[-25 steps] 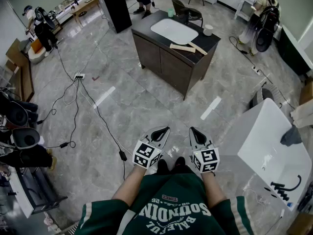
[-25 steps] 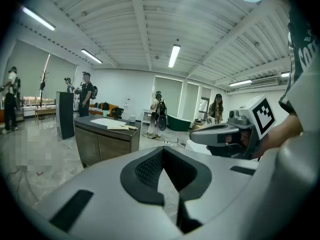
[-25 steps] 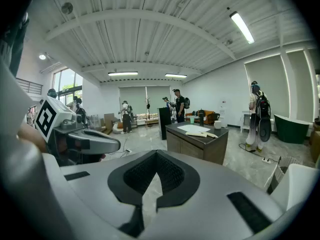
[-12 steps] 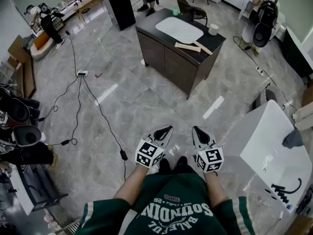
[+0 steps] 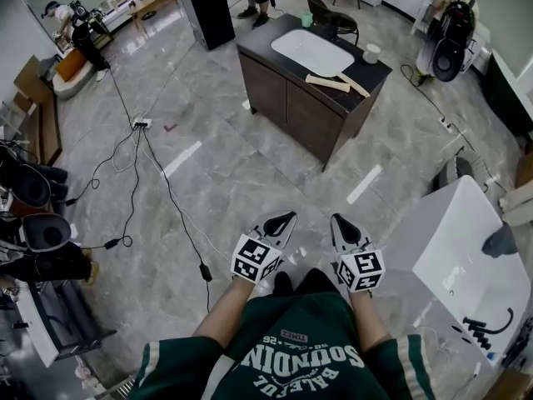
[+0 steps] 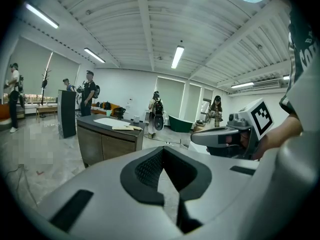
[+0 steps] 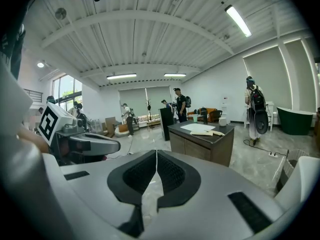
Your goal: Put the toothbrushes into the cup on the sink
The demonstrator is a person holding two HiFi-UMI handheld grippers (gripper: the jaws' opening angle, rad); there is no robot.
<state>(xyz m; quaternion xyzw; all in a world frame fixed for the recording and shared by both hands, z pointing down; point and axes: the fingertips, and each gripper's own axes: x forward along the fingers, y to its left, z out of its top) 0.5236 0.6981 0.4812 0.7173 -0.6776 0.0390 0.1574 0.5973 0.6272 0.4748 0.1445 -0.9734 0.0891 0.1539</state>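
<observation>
Left gripper (image 5: 281, 220): jaws closed together, nothing between them, held low in the frame's centre above the floor (image 5: 250, 165). Right gripper (image 5: 338, 222): just beside it, jaws likewise pressed together and empty. Both point towards the sink cabinet (image 5: 291, 107) in the upper centre and are well apart from it.

Location of task items: the toothbrushes (image 5: 327, 80) lie flat on the dark surface (image 5: 371, 72) to the right of the white basin (image 5: 311, 51). The cup (image 5: 371, 53) stands upright near the surface's upper right corner, near the toothbrushes but not touching them.

Handling, as judged:
- Toothbrushes look pale, slim and stiff, and probably very light. Lying flat on a hard, smooth surface, they are likely to slide when nudged. Best hold is across the handle near mid-length, with the jaws opened narrowly and lowered on either side.
- Cup appears small and light, so a knock at the rim could tip it. Its material cannot be determined.

Count:
- Grippers: two.
- Toothbrushes: two long pieces, as far as can be made out at this range, crossing or meeting at one end.
- White cup: one.
- Small green container (image 5: 306, 19): one, at the far edge left of the basin.
</observation>
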